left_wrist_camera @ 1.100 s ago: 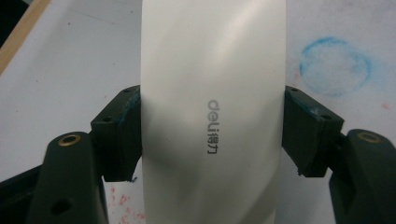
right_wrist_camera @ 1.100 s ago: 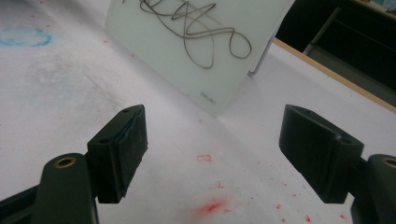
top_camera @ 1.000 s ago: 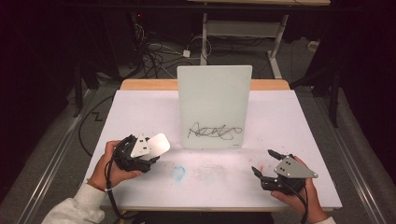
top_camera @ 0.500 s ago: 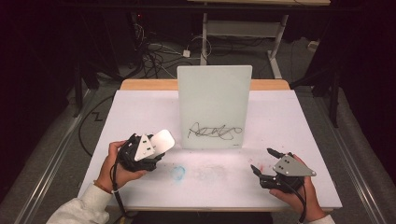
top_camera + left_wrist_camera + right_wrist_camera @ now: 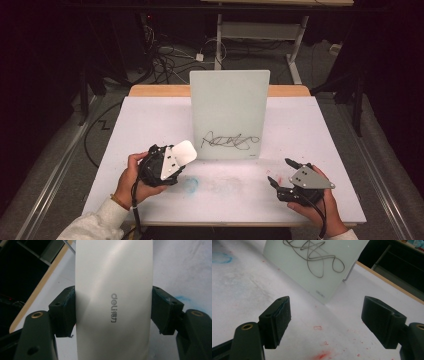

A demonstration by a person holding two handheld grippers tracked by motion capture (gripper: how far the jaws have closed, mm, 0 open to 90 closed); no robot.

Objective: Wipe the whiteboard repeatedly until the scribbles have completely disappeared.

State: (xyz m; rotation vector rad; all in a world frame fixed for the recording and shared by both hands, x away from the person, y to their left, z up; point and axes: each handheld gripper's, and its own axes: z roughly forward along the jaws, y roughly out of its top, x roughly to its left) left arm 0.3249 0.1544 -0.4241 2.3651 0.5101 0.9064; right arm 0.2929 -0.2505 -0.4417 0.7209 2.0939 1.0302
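A person at a white-covered counter [image 5: 150, 120] carries a white eraser [image 5: 183, 152], branded on its back [image 5: 113, 307], toward a small whiteboard [image 5: 229, 100] standing upright at the middle of the counter. The left hand-held gripper [image 5: 167, 162] is clamped on the eraser, its two black jaws pressing the eraser's long sides, as the left gripper view makes plain. The eraser hangs above the counter just left of the board's lower corner, not yet touching it. A black scribble [image 5: 231, 141] runs across the board's lower part and is untouched. The right hand-held gripper [image 5: 281, 175] rests low near the counter's front right, its jaws spread wide with nothing between them; the scribble [image 5: 314, 257] shows beyond them. The step in hand looks to be the approach before wiping. The next move would call for turning the eraser's face flat to the board and sweeping across the scribble, lightly enough that the propped board does not tip. Blue [image 5: 189, 185] and red [image 5: 320, 355] smudges stain the counter.
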